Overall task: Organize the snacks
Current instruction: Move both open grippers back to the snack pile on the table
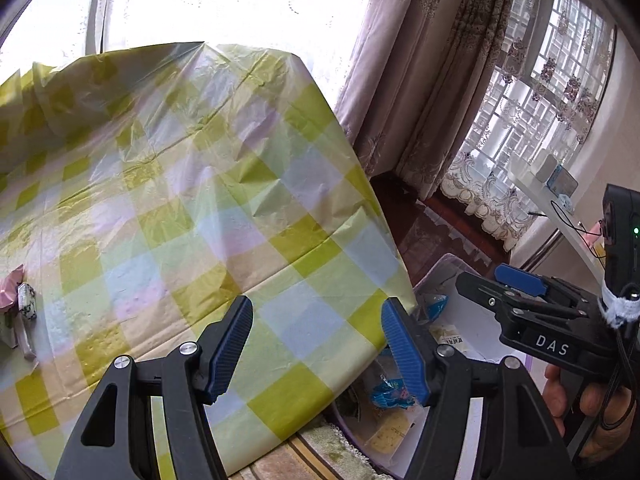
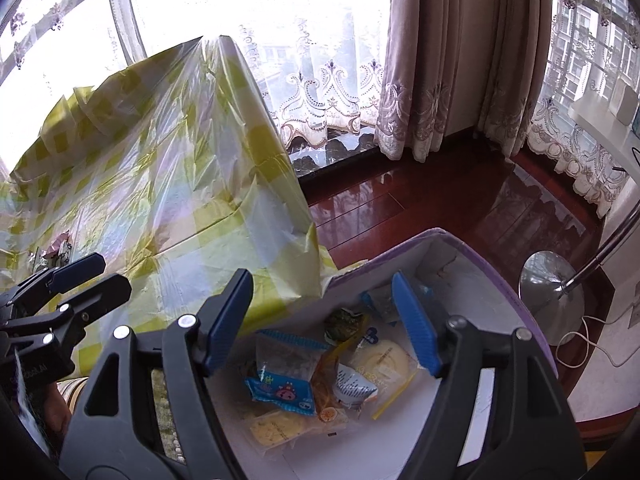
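Observation:
My left gripper (image 1: pixel 317 304) stands open over the near right part of a table under a green checked plastic cloth (image 1: pixel 180 184), with nothing between its pads. A few small wrapped snacks (image 1: pixel 24 304) lie at the table's far left. Beside the table, lower down, stands a white box with a purple rim (image 2: pixel 500 272). Inside it lie several packets, among them a blue one (image 2: pixel 280 392) and a round yellow cake (image 2: pixel 384 360). My right gripper (image 2: pixel 322 280) hangs open above that box and grips nothing. Each gripper shows in the other's view: the right gripper (image 1: pixel 492 284) and the left gripper (image 2: pixel 100 276).
A lamp's chrome base (image 2: pixel 552 300) with a white cord stands on the red wooden floor right of the box. Curtains (image 2: pixel 440 80) hang along the windows behind. A white shelf (image 1: pixel 532 184) carries small items at the far right. A striped cushion edge (image 1: pixel 312 456) lies below the table's corner.

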A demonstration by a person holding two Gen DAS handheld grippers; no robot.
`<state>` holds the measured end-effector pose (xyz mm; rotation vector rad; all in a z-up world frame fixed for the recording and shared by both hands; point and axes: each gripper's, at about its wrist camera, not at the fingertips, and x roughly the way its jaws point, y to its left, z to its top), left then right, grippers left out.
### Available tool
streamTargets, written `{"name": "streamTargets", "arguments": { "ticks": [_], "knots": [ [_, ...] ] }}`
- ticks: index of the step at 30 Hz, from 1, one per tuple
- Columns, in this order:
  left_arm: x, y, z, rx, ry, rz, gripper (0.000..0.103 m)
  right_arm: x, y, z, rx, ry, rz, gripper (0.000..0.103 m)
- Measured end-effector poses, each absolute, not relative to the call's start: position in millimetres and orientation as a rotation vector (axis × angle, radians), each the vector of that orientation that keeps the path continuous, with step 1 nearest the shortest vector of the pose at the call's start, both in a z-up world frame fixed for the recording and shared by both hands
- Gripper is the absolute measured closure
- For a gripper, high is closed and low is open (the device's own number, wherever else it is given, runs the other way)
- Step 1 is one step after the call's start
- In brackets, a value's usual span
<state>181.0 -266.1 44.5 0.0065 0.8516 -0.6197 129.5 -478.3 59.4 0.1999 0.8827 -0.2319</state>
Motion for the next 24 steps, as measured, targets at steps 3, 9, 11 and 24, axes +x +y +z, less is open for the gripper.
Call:
{"name": "streamTargets", "arguments": {
  "ticks": [3,9,11,24],
  "knots": [
    [192.0,-240.8,47.6,-0.025,0.831,-0.558,0.035,137.0,-459.0,63.8,0.173,0.875,-0.200,0.028],
    [211.9,-181.3,54.0,-0.110,0.793,-0.437,0.035,152.2,-421.5,70.1,0.146,0.865,-0.135,0.028],
    [217.7,-158.6,56.2,-0.134,0.779,-0.390,0.035,155.2,-409.5,72.7,0.150,0.860,-0.115,0.028],
    [232.9,13.8,52.1,-0.384,0.720,-0.070,0.037,189.9,-322.1,91.1,0.141,0.817,0.037,0.028]
  ]
}}
